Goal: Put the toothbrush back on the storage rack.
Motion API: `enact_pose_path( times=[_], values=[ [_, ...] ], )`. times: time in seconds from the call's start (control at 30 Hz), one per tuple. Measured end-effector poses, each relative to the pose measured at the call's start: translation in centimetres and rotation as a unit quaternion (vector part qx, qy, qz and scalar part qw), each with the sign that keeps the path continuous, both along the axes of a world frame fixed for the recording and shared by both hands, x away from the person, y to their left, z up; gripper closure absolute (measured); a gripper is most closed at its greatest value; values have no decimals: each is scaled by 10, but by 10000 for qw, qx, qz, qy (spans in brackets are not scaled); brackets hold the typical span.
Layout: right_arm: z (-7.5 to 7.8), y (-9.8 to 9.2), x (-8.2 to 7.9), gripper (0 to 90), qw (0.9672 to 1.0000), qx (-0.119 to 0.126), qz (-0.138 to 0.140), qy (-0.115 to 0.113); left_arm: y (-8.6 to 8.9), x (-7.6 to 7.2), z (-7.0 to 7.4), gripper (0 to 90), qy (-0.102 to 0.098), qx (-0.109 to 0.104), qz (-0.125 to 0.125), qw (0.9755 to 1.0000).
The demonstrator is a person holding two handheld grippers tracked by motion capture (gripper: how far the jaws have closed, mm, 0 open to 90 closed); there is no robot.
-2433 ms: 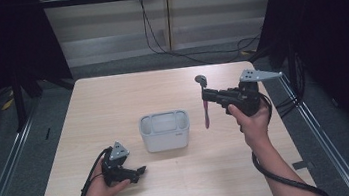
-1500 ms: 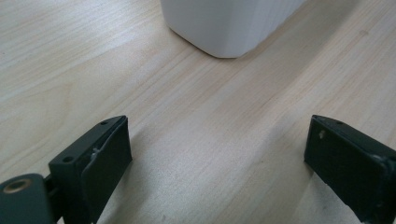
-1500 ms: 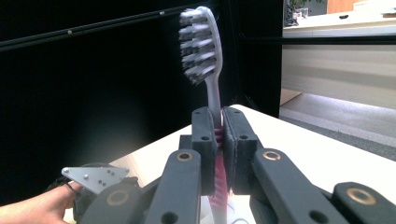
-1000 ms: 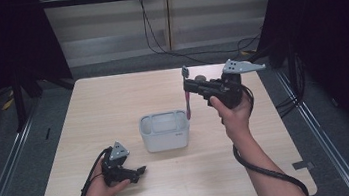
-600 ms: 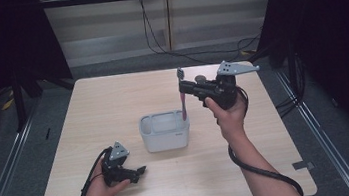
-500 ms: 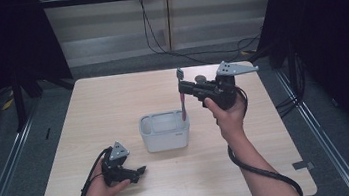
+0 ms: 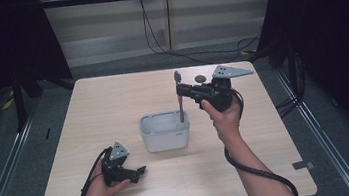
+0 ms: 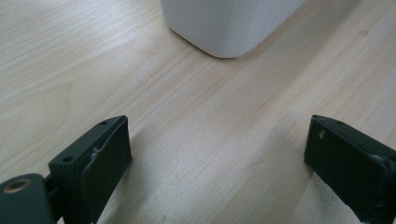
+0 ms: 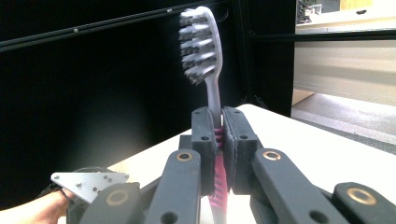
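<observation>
A toothbrush [image 7: 179,97] is being pinched upright by the right tool [image 7: 185,92], bristles up, its pink handle end being held inside the white container [image 7: 165,130] at the middle of the bench [image 7: 112,100]; whether it is touching the bottom cannot be told. The left tool [image 7: 139,172] is being rested on the bench near its front-left edge, its 2 jaws spread wide.

- We see a lab recording bay: a bare wooden table [image 7: 113,105] ringed by black curtains [image 7: 336,33].
- At twelve o'clock, cables [image 7: 154,35] trail down a panelled wall.
</observation>
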State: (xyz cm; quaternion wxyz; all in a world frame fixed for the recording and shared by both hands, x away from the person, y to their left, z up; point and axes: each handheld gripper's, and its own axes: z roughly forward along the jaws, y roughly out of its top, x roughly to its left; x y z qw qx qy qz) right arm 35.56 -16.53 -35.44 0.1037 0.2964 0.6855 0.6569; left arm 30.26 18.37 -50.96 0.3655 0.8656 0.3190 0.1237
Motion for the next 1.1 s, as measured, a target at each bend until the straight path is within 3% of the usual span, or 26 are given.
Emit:
enact_pose_path(
  times=[0.37, 1.1],
  values=[
    [-10, 0, 0, 840, 10000, 15, 16, 26, 0, 0, 0, 68, -1, -2, 1, 10000],
    [-26, -2, -4, 839, 9998, -189, 9, 78, 0, 0, 0, 68, -2, 23, -19, 10000]
  ],
)
